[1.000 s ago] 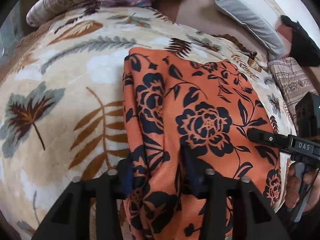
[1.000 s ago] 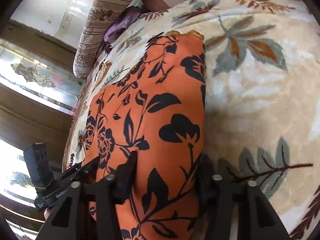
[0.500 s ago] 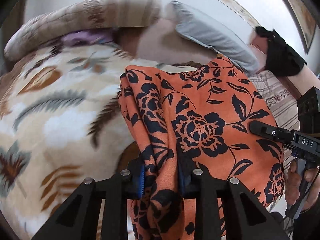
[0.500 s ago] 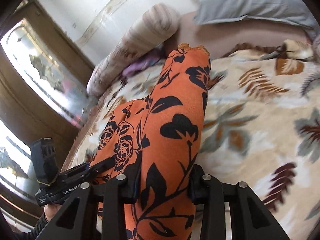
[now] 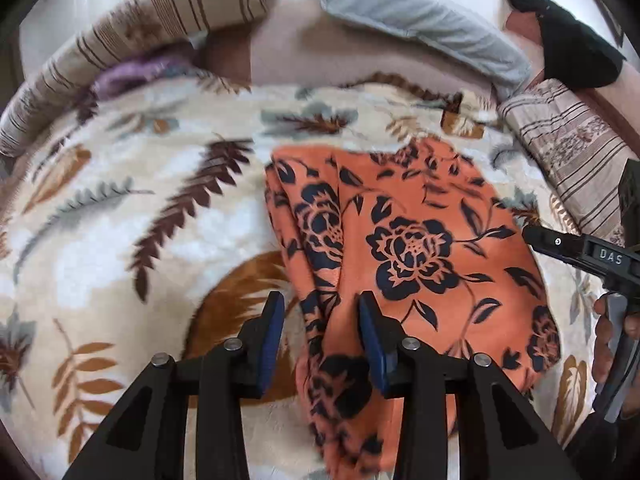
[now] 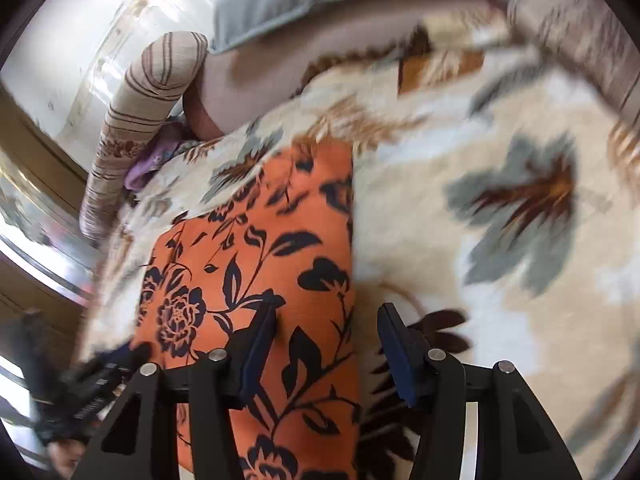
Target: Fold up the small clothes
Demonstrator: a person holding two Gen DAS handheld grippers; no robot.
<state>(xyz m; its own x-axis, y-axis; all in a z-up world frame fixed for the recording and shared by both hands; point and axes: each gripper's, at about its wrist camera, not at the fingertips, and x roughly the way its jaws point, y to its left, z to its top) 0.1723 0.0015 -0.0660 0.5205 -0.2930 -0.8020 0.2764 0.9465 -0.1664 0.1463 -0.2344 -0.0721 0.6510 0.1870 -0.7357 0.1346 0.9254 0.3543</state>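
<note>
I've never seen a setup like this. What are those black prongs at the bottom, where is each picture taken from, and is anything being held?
No robot here: a person holds a two-finger claw in each hand, each with a camera looking along its fingers. One picture is from the left claw, the other from the right claw. An orange floral cloth lies folded on a leaf-patterned blanket, with pillows behind. Both claws are open, straddling the cloth's edges; nothing is held.

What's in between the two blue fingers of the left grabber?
The left edge of the orange flowered cloth runs up between the open left gripper fingers, with leaf-print blanket showing beside it, seen in the left wrist view.
</note>
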